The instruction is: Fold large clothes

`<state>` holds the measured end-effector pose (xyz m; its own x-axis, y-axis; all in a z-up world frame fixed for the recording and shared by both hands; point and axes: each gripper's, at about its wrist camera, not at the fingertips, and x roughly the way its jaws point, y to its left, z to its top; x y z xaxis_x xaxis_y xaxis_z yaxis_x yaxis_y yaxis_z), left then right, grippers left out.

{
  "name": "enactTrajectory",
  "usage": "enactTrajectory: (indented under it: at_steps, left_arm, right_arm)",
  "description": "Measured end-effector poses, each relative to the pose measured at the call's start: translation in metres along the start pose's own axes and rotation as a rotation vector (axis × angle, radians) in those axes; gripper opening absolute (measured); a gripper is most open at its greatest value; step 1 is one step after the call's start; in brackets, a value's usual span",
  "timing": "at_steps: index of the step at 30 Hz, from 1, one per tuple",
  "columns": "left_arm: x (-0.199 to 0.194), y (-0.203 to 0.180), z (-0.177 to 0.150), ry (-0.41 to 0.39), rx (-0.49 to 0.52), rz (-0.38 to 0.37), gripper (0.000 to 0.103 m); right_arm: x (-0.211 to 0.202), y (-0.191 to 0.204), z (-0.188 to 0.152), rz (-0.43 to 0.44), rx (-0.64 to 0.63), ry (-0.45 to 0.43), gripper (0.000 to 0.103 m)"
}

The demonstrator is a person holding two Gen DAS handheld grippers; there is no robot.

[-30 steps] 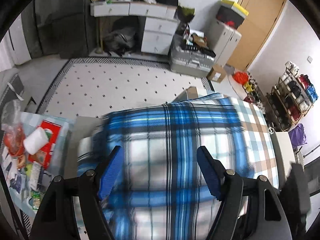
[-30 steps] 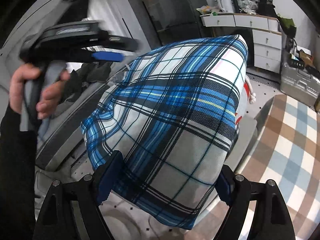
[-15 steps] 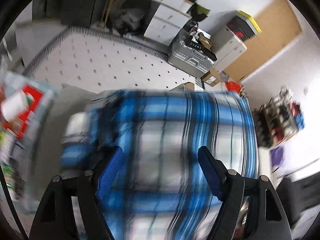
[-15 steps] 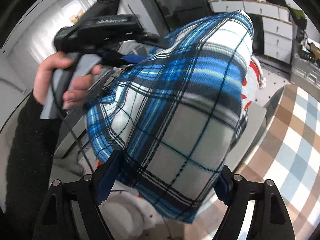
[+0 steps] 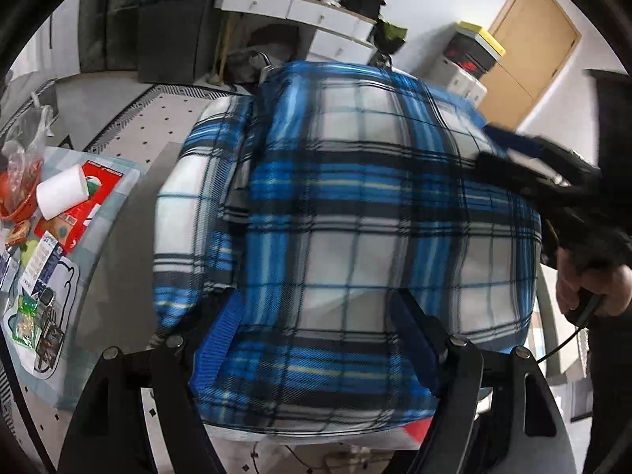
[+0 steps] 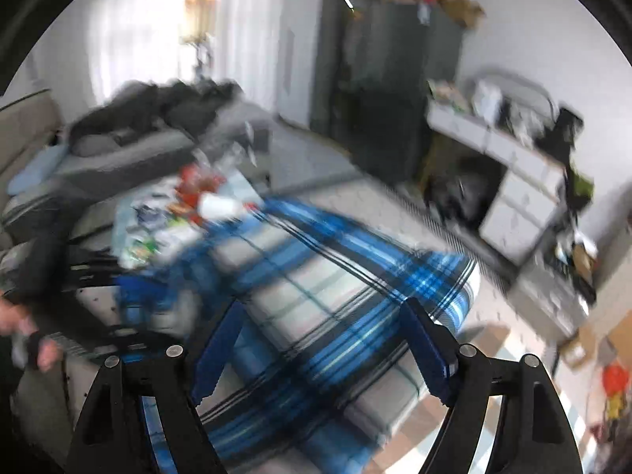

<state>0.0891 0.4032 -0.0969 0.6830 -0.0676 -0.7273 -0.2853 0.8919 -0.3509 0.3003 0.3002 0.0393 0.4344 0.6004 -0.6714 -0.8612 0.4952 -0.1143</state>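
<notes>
A large blue, white and black plaid garment (image 5: pixel 355 213) fills the left wrist view, bulging in the air above the floor. It runs between the blue fingers of my left gripper (image 5: pixel 320 339), whose jaws stand wide apart. My right gripper (image 5: pixel 525 166) shows at the garment's right side, held by a hand. In the blurred right wrist view the plaid garment (image 6: pixel 316 316) stretches out between the spread fingers of my right gripper (image 6: pixel 320 351). My left gripper (image 6: pixel 130 296) shows blurred at the left.
A low table (image 5: pixel 114 237) with snack packets, a paper roll and plastic bags stands at the left. A dotted white rug (image 5: pixel 170 114) lies beyond. White drawers (image 5: pixel 316 12), a dark cabinet, a wooden door (image 5: pixel 529 39) and a grey sofa (image 6: pixel 118 146) ring the room.
The right gripper has swung down and across, so the garment now lies stretched out instead of hanging. The left view now shows the garment lifted and bulging, with the right gripper at its right side.
</notes>
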Motion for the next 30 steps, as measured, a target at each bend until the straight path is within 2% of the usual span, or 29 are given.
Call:
enactTrajectory:
  at_steps: [2,5,8,10,12,13,14,16,17,18,21,23,26,30]
  left_arm:
    - [0.007,0.006,0.0,0.004,-0.024,-0.031,0.074]
    - [0.012,0.009,-0.003,0.011,-0.052,-0.061,0.075]
    - [0.001,0.002,0.0,-0.009,-0.075,-0.011,0.075]
    - [-0.021,-0.006,-0.006,-0.064,-0.07,0.023,0.075]
    - [-0.043,-0.016,-0.014,-0.112,-0.053,0.0,0.074]
    - [-0.062,-0.029,-0.018,-0.137,-0.015,-0.01,0.075]
    - [-0.078,-0.041,-0.028,-0.172,0.012,0.011,0.075]
    - [-0.111,-0.067,-0.046,-0.267,0.063,0.047,0.075]
    - [-0.122,-0.08,-0.056,-0.301,0.089,0.057,0.075]
    - [-0.13,-0.09,-0.065,-0.331,0.104,0.076,0.075]
    - [-0.152,-0.131,-0.094,-0.443,0.164,0.169,0.075]
    - [-0.158,-0.16,-0.114,-0.511,0.214,0.229,0.083]
    - [-0.163,-0.194,-0.15,-0.634,0.245,0.315,0.085]
    - [-0.16,-0.208,-0.184,-0.678,0.266,0.335,0.086]
  right_arm:
    - [0.025,-0.01,-0.003,-0.002,0.06,0.069,0.082]
    - [0.04,-0.021,-0.009,0.016,0.105,0.122,0.082]
    - [0.028,-0.021,-0.007,0.02,0.121,0.103,0.083]
    - [0.007,-0.02,-0.007,0.028,0.145,0.043,0.081]
    - [-0.029,-0.025,-0.016,0.065,0.217,-0.072,0.082]
    - [-0.049,-0.028,-0.026,0.108,0.259,-0.139,0.083]
    - [-0.063,-0.028,-0.035,0.139,0.28,-0.178,0.084]
    - [-0.099,-0.028,-0.069,0.203,0.315,-0.26,0.09]
    - [-0.116,-0.027,-0.09,0.205,0.327,-0.294,0.093]
    - [-0.128,-0.024,-0.102,0.193,0.329,-0.316,0.096]
    - [-0.168,-0.006,-0.155,0.139,0.305,-0.383,0.097]
    - [-0.191,0.007,-0.182,0.106,0.285,-0.437,0.102]
    - [-0.228,0.036,-0.233,-0.009,0.309,-0.562,0.103]
    - [-0.258,0.058,-0.279,0.029,0.371,-0.618,0.103]
